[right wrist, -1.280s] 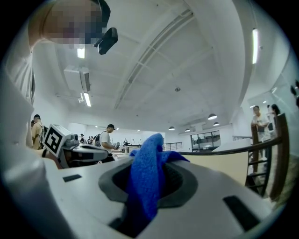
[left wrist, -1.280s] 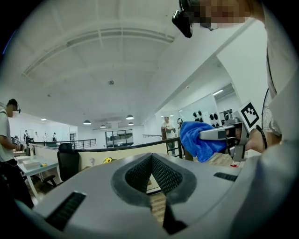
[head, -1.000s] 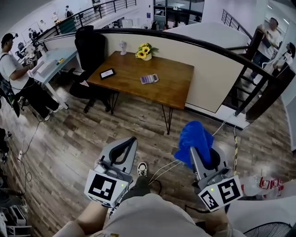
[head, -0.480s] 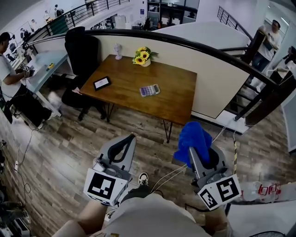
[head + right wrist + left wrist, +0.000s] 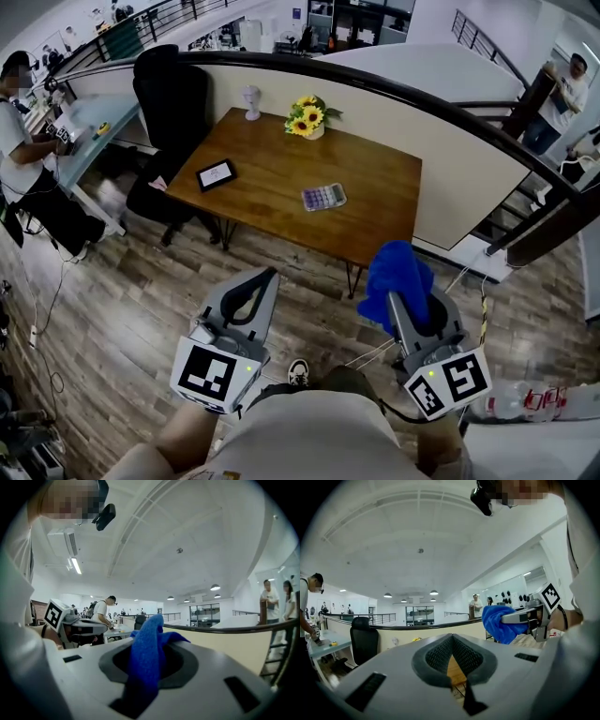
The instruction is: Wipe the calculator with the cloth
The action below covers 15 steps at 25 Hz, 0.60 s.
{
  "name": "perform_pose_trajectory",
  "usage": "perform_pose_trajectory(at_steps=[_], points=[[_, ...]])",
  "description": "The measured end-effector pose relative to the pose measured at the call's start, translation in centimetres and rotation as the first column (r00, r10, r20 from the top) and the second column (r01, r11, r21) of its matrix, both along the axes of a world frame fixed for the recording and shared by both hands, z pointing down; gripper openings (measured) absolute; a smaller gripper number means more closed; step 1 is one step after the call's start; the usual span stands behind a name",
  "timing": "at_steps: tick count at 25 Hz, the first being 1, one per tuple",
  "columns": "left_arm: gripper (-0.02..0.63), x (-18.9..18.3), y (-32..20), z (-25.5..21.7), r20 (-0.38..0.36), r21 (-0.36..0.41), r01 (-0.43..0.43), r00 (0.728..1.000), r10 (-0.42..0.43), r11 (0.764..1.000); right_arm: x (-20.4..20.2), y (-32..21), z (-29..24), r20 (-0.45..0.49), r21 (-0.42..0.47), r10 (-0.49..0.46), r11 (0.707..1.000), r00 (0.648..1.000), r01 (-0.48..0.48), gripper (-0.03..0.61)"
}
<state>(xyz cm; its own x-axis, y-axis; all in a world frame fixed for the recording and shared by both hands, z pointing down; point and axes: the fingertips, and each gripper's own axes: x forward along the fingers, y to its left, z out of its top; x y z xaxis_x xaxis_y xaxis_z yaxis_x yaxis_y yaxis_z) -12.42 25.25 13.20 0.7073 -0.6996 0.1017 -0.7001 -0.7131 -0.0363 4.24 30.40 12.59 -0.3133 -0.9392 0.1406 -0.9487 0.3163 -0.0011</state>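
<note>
Worktop (image 5: 272, 164) and calculator (image 5: 323, 197) have drawn nearer but look out of reach. Right claw (image 5: 405, 298) grips the cloth (image 5: 398, 270); left claw (image 5: 265, 278) is closed on nothing, so wiping awaits.

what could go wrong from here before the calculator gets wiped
The small grey calculator lies loose on the brown wooden table; with the left tool shut and empty, wiping may push it along. The blue fleecy cloth sits bunched in the right tool, so it might slip free. A white cable trailing by the shoe could trip them.
</note>
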Motion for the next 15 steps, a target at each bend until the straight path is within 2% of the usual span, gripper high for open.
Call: perform_pose_trajectory(at_steps=[7, 15], points=[[0.003, 0.6, -5.9, 0.5, -0.004, -0.009, -0.006, 1.0, 0.006, 1.0, 1.3, -6.0, 0.6, 0.001, -0.015, 0.018, 1.0, 1.0, -0.018, 0.106], [0.003, 3.4, -13.0, 1.0, -0.003, 0.003, 0.018, 1.0, -0.018, 1.0, 4.7, -14.1, 1.6, 0.011, -0.012, 0.005, 1.0, 1.0, -0.005, 0.106]])
